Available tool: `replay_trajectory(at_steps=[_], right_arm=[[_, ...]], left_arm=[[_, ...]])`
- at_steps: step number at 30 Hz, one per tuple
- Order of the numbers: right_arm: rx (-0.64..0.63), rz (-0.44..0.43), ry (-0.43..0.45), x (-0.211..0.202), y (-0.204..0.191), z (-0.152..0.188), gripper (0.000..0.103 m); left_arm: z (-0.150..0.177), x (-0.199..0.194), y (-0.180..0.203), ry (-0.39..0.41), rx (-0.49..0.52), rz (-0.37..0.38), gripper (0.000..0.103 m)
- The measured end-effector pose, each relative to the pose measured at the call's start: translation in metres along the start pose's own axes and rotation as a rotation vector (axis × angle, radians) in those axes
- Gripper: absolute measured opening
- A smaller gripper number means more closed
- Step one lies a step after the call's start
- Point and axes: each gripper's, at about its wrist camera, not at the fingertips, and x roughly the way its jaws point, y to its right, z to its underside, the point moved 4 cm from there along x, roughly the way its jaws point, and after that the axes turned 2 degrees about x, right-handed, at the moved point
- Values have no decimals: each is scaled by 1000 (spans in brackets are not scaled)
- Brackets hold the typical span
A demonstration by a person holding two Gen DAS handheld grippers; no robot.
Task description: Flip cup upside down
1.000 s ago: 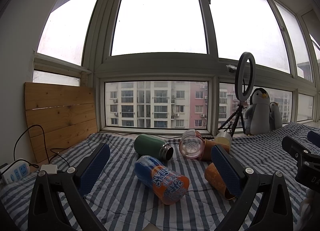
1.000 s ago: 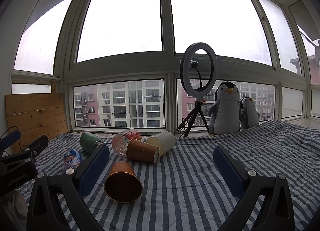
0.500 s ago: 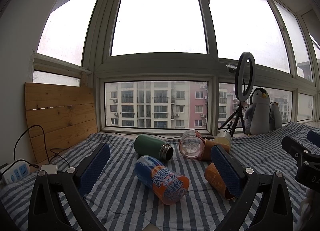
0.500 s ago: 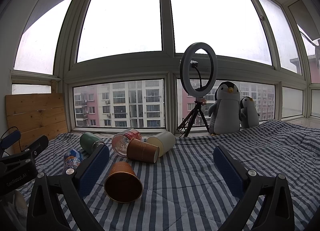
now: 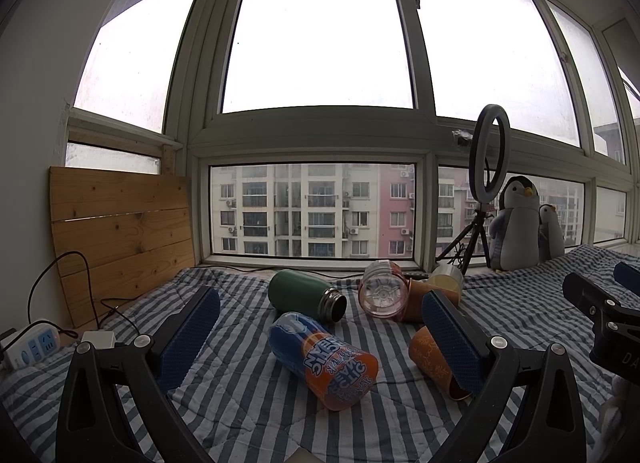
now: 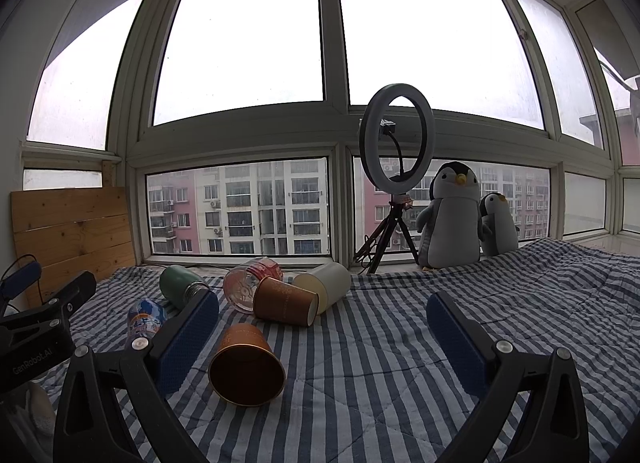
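Several cups lie on their sides on a blue-striped bedspread (image 5: 240,403). A blue-and-orange printed cup (image 5: 324,359) lies between my left gripper's fingers; the left gripper (image 5: 320,337) is open and empty above it. Behind it are a green flask (image 5: 304,297), a clear pink cup (image 5: 382,295) and an orange paper cup (image 5: 434,359), partly hidden by the right finger. In the right wrist view the orange paper cup (image 6: 246,367) lies mouth toward me, beside the left finger. A brown paper cup (image 6: 286,305) and a cream cup (image 6: 326,289) lie further back. My right gripper (image 6: 324,333) is open and empty.
A ring light on a tripod (image 6: 396,167) and two plush penguins (image 6: 454,219) stand at the window sill. A wooden board (image 5: 120,231) leans at the left, with a power strip (image 5: 32,347) and cables beside it. The window wall closes the far side.
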Motion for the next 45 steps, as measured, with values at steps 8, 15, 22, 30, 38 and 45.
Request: replay_trajectory(at_steps=[8, 15, 22, 30, 38, 45], right_arm=[[1, 0, 0, 0, 0, 2, 103], [1, 0, -1, 0, 0, -1, 103], [1, -1, -5, 1, 0, 1, 103], [3, -1, -8, -2, 0, 1, 103], [8, -3, -24, 4, 1, 2, 103], [11, -3, -35, 5, 1, 2, 103]], left_arm=[[0, 0, 0, 1, 1, -1, 102], [0, 0, 0, 2, 0, -1, 102], [0, 0, 0, 2, 1, -1, 102], [-1, 1, 0, -4, 2, -3, 102], [1, 5, 2, -16, 10, -2, 102], [2, 9, -1, -28, -1, -5, 102]])
